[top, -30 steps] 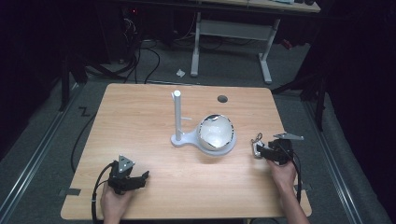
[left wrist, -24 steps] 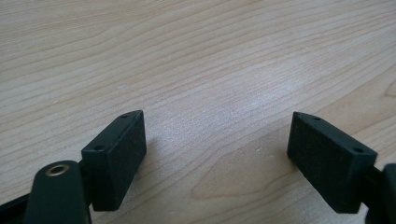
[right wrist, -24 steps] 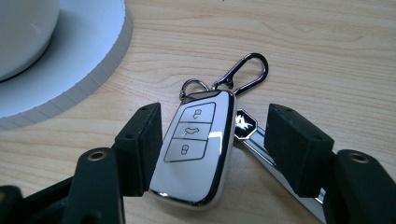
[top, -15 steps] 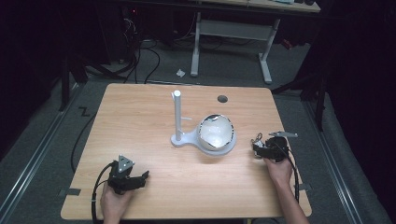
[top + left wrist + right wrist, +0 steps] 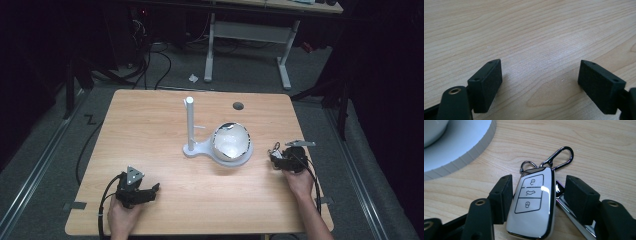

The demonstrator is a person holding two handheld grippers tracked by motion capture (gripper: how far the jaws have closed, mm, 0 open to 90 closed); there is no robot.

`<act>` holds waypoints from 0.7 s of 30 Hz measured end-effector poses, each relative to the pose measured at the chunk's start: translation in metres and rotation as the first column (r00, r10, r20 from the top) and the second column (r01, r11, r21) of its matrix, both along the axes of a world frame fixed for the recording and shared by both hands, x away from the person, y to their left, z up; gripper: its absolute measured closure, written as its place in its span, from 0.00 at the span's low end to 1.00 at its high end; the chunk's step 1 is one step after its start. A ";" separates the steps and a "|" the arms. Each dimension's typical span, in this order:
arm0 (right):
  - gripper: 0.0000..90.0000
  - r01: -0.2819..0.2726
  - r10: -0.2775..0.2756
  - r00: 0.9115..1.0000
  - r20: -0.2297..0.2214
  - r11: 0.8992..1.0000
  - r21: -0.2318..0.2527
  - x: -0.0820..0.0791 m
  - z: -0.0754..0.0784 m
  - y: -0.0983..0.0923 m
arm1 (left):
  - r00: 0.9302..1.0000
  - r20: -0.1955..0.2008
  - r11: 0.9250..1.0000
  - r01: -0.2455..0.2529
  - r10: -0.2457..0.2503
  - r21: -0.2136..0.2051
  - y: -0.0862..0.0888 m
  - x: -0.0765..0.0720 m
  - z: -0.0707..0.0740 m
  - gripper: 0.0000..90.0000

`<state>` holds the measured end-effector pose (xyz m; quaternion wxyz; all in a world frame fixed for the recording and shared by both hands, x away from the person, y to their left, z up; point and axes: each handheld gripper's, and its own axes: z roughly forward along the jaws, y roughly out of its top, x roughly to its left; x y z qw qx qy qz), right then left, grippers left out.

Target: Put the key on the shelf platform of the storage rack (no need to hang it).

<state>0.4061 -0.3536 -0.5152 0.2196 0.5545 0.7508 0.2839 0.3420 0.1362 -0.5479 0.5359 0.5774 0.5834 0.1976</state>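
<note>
A white car key fob [image 5: 534,205] with chrome trim and three buttons lies on the wooden table [image 5: 150,130], between the jaws of my right gripper [image 5: 539,187]. Its ring and black carabiner [image 5: 556,157] point away from me. The jaws have just been closing; the left pad sits against the fob's side, while a gap with a chrome strip remains at the right pad. In the high view my right gripper [image 5: 276,156] is at the table's right side, just right of the white stand. My left gripper [image 5: 152,190] rests open near the front left, with bare wood between its jaws [image 5: 540,80].
A white stand with an upright post [image 5: 190,125] and a round base [image 5: 200,150] carries a pale bowl [image 5: 231,142] at the table's middle. The base's ribbed edge [image 5: 469,152] lies close ahead of the right gripper. A dark hole [image 5: 238,106] marks the far side.
My right gripper has edged slightly left toward the stand's base and tilted a little. The left gripper has not moved.
</note>
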 end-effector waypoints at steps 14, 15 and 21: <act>0.58 0.023 -0.023 1.000 0.000 0.996 -0.085 -0.004 0.002 0.010 | 1.000 -0.007 0.999 0.009 -0.010 -0.032 0.003 0.003 0.002 0.23; 0.58 0.025 -0.025 1.000 0.000 0.996 -0.086 -0.004 0.003 0.010 | 1.000 -0.003 1.000 0.010 -0.010 -0.017 0.002 0.002 0.001 0.23; 0.58 0.030 -0.028 0.999 0.038 0.998 -0.052 -0.009 0.011 0.005 | 1.000 -0.001 1.000 0.012 -0.012 -0.009 0.000 0.001 0.001 0.23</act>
